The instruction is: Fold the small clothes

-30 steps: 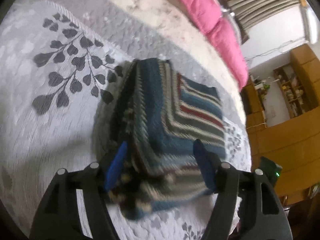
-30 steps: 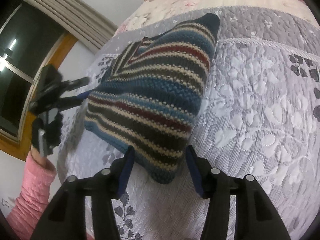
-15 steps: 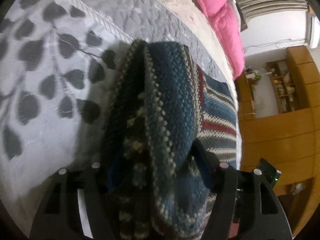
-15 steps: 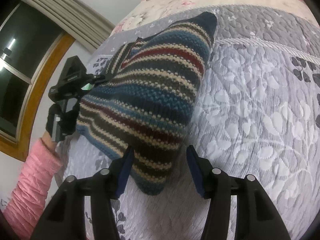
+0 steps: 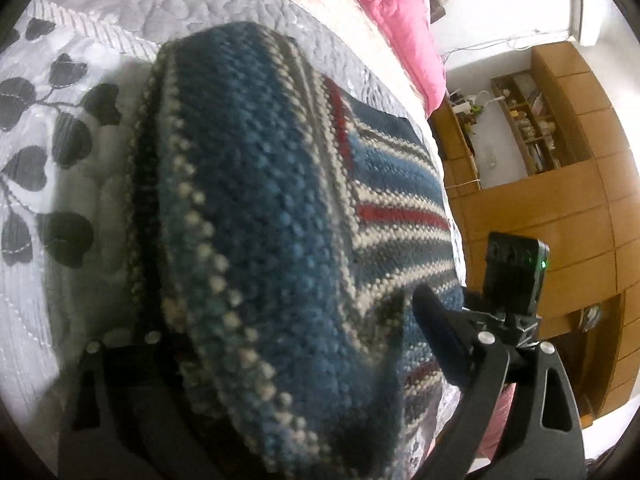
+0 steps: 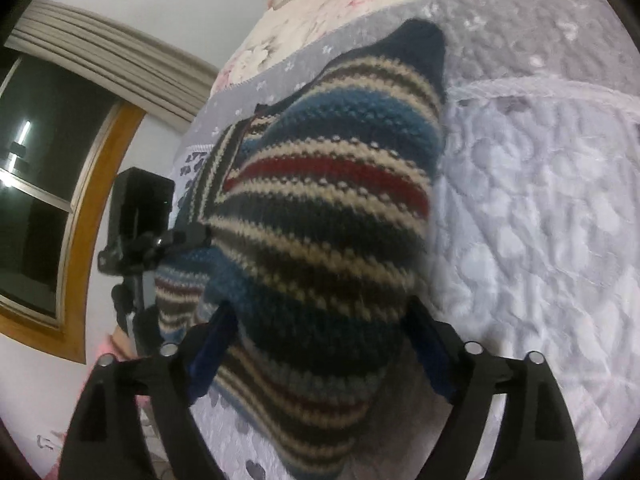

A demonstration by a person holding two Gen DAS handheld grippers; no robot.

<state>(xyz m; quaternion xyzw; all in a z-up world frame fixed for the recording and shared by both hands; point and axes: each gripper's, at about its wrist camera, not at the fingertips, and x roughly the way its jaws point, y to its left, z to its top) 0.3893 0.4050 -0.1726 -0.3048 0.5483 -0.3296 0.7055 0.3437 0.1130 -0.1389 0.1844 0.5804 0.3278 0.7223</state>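
Note:
A folded striped knit sweater (image 5: 280, 200), blue, cream, red and dark, lies on the grey quilted bedspread (image 5: 60, 300). My left gripper (image 5: 304, 340) stands open astride one thick folded edge. Its right finger (image 5: 436, 332) shows, while the left one is hidden behind the knit. In the right wrist view the sweater (image 6: 332, 208) bulges up, and my right gripper (image 6: 320, 328) is open around its near corner, a blue pad on either side. The left gripper (image 6: 140, 240) shows there at the sweater's far left edge. The right gripper's camera block (image 5: 516, 276) shows beyond the sweater.
Pink pillows (image 5: 400, 12) lie at the head of the bed. Wooden cabinets and shelves (image 5: 560, 160) stand past the bed's edge. A window with a wooden frame (image 6: 60, 208) and a curtain is on the other side. A pink sleeve (image 6: 116, 344) shows low down.
Both grippers have pushed forward onto the sweater. Its edges now sit deep between the open fingers, and the knit has bunched and risen.

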